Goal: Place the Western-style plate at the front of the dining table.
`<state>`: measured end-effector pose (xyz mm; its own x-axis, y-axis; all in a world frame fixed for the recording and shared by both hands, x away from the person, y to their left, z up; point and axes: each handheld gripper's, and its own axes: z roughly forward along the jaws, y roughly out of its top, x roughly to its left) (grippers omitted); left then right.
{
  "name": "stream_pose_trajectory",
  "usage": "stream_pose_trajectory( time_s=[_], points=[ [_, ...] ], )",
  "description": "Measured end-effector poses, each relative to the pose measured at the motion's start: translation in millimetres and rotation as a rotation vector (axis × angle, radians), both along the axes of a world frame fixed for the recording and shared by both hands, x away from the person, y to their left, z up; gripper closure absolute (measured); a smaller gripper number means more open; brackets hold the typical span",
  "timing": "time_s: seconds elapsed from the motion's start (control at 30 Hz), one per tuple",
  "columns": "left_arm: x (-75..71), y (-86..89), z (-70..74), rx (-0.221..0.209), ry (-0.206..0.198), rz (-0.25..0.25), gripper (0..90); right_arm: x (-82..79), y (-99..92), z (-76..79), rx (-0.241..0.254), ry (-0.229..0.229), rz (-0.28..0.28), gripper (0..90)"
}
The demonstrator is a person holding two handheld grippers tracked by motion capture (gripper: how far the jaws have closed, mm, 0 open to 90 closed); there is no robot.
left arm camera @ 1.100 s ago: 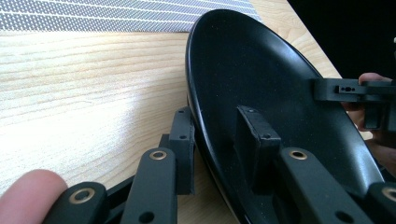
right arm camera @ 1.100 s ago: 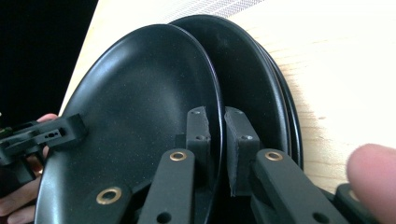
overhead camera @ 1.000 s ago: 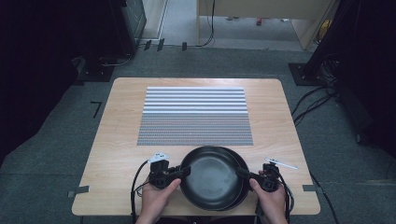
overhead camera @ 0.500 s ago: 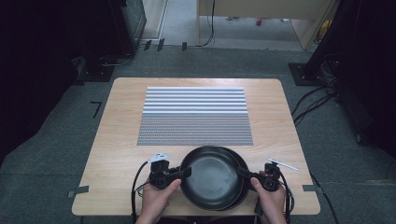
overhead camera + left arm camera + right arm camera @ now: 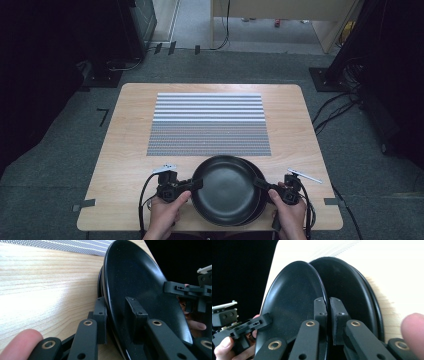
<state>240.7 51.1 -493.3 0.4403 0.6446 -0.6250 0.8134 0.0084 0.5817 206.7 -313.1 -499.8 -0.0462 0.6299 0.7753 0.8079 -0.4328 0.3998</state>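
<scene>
Unmoved since the earlier frames: top plate (image 5: 226,186) of stack at near bench (image 5: 125,145) edge, left gripper (image 5: 196,183) and right gripper (image 5: 261,183) clamped on opposite rims, presumably for level two-handed lift.

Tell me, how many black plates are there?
2, maybe more. The top plate is pinched at its rim by both grippers, at the table's near edge. The second plate lies under it, shifted aside. Its layered edge hints that another plate may hide beneath.
</scene>
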Motion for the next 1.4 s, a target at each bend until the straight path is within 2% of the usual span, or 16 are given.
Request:
stream_pose_trajectory(
  time_s=[0.5,0.87,1.1,1.4],
  points=[
    [10.6,11.0,22.8,-0.015,-0.032,0.042,74.6,16.3,10.0,18.5,0.016,-0.016,0.027,84.9],
    [35.0,21.2,43.3,-0.030,-0.048,0.075,75.6,45.7,18.4,36.0,0.033,-0.016,0.054,84.8],
    [54.3,28.4,52.7,-0.056,-0.048,0.104,76.6,67.9,25.1,48.7,0.033,-0.025,0.072,84.7],
    [75.7,32.4,61.5,-0.062,-0.045,0.113,76.8,91.1,29.2,60.1,0.030,-0.032,0.081,84.6]
  ],
)
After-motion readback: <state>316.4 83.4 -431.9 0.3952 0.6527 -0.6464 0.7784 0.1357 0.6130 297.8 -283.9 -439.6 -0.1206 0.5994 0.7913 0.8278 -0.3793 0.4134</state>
